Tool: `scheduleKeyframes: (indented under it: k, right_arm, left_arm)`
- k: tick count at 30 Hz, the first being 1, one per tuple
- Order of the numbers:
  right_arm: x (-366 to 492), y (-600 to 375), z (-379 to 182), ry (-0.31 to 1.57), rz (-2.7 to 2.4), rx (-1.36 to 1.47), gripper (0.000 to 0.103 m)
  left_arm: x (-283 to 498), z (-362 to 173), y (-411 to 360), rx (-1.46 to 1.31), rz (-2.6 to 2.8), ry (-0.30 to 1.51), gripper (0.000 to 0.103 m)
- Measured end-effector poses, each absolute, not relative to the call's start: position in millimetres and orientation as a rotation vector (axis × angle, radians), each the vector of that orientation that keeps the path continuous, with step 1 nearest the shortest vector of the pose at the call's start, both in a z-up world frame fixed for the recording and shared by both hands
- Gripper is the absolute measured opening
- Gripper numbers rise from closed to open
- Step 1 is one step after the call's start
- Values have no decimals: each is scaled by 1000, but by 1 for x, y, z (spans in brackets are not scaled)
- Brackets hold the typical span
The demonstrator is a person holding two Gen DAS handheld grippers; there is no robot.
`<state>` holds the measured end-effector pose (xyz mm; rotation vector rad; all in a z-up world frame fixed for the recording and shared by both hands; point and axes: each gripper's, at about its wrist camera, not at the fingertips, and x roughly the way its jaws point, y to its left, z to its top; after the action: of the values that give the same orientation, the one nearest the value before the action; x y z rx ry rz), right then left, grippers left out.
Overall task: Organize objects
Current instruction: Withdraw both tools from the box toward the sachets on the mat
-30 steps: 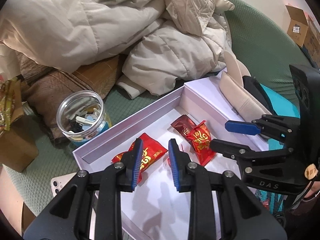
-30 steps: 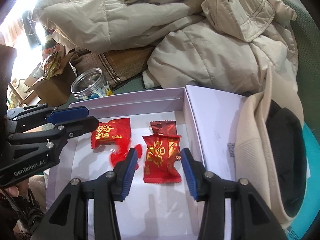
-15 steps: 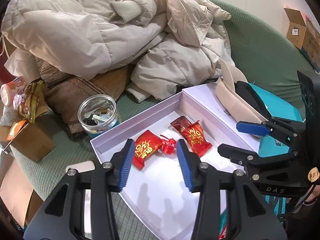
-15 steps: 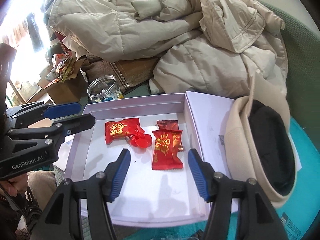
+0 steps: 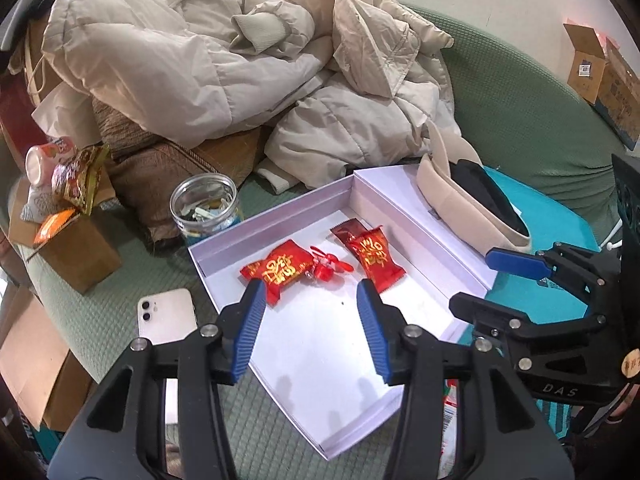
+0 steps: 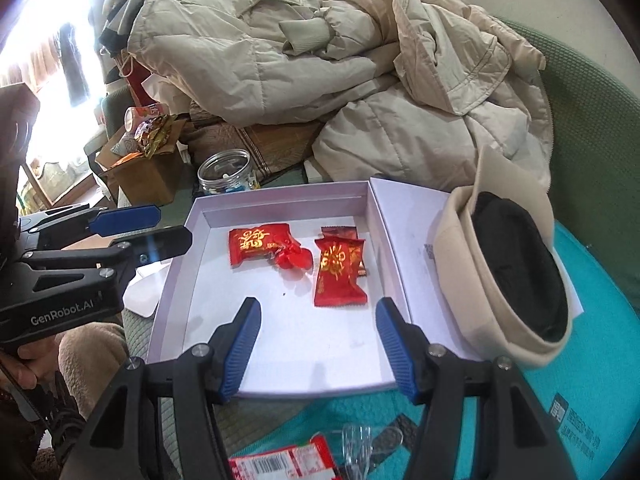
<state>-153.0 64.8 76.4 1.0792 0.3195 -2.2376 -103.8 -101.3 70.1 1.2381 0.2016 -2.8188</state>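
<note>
A shallow white box (image 5: 280,216) (image 6: 280,196) lies on the green cushion. In it lie two bright red candy packets (image 5: 280,270) (image 5: 374,254), a darker red packet (image 5: 346,232) and a small red twisted candy (image 5: 326,268). From the right wrist these are the packets (image 6: 256,242) (image 6: 338,270) and the candy (image 6: 294,258). My left gripper (image 5: 310,283) (image 6: 173,225) hovers open above the box's near left side. My right gripper (image 6: 317,302) (image 5: 472,280) hangs open over the near right part. Nothing is between either pair of jaws.
A heap of beige padded jackets (image 5: 240,60) fills the back. A glass jar (image 5: 204,206), a white phone (image 5: 166,316) and a cardboard box of snacks (image 5: 72,240) sit left of the box. The box lid (image 6: 408,232) and a beige hat (image 6: 508,264) lie on its right.
Both grippers have drawn back and up from the box, and their jaws have spread wider. The packets and the small candy stay lying in the box.
</note>
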Motion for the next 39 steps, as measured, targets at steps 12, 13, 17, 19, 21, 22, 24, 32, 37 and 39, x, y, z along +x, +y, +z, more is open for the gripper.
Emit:
scheduleKeyframes:
  k: [12,13,17,19,21,22,24,32,37,39]
  right_arm:
    - [-120,85,78,319,-2261,1089,61]
    - [-117,87,79,317,-2265,1086,61]
    - [-104,96,81,302,-2275,1082,61]
    - [-98,102,82,295,-2284,1078,61]
    - [-92,107,82,291,-2290,1080,61]
    - [-90,109,82,292,-2294,1081,61]
    - [-85,113,80,287,-2301,1085,61]
    - [-72,134,71,267,-2314,1113,61]
    - [-66,147,66,255,-2323,1132,61]
    - [-64,150,63,257,-2323,1144,61]
  left_arm:
    - [-73,76,-83,1239,-2847,170,46]
    - [-70,76,-81,1241,-2850,168,46]
    - [-60,77,-75,1256,-2856,163,46]
    - [-54,78,-69,1268,-2864,155,46]
    - [-47,79,-64,1264,-2876,147,46]
    - [-44,79,-61,1268,-2882,142,47]
    - [-40,77,-57,1277,-2888,132,48]
    - [-30,66,-36,1337,-2895,94,48]
    - [-25,58,-22,1372,-2911,79,48]
    - [-24,55,-18,1388,-2912,72,48]
